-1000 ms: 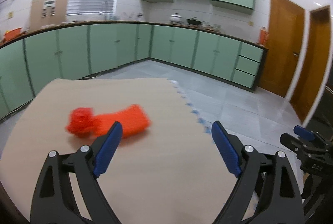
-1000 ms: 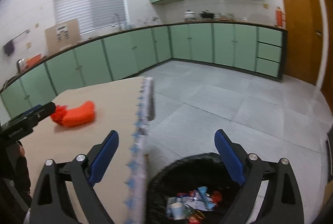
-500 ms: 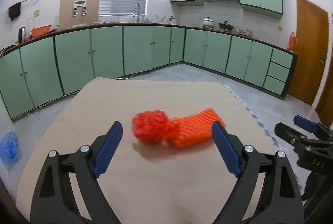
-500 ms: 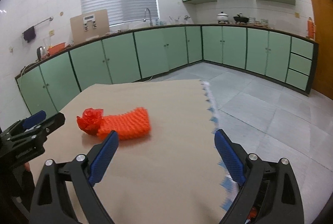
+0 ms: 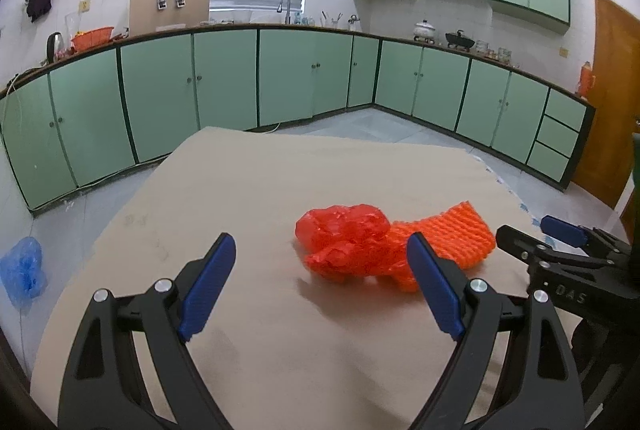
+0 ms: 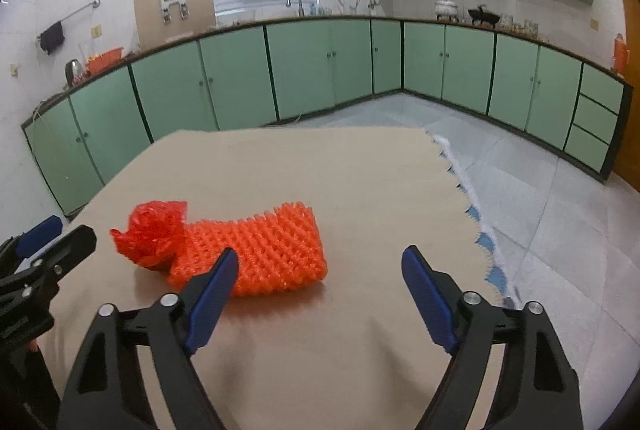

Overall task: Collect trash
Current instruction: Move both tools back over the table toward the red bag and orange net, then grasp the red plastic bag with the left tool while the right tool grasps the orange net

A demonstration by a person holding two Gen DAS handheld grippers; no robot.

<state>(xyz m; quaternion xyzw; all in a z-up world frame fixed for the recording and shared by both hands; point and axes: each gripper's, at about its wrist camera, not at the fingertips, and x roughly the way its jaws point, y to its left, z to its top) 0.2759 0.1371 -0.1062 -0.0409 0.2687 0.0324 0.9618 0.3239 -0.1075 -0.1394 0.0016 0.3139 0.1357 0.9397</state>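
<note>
An orange foam net sleeve (image 6: 264, 250) lies on the beige table (image 6: 360, 190), with a crumpled red plastic wrapper (image 6: 154, 232) against its left end. Both show in the left wrist view, the wrapper (image 5: 344, 234) in front of the sleeve (image 5: 456, 234). My left gripper (image 5: 320, 282) is open and empty, just short of the wrapper. My right gripper (image 6: 320, 286) is open and empty, just short of the sleeve. Each gripper shows at the edge of the other's view.
The table's right edge has a blue and white fringe (image 6: 476, 214). Green floor cabinets (image 5: 280, 78) run around the room. A blue plastic bag (image 5: 22, 270) lies on the floor to the left. A wooden door (image 5: 616, 102) is at the right.
Both grippers have swung left, from the table's right edge and the bin, to face the orange trash. The trash now sits closer and more central. Both stayed open.
</note>
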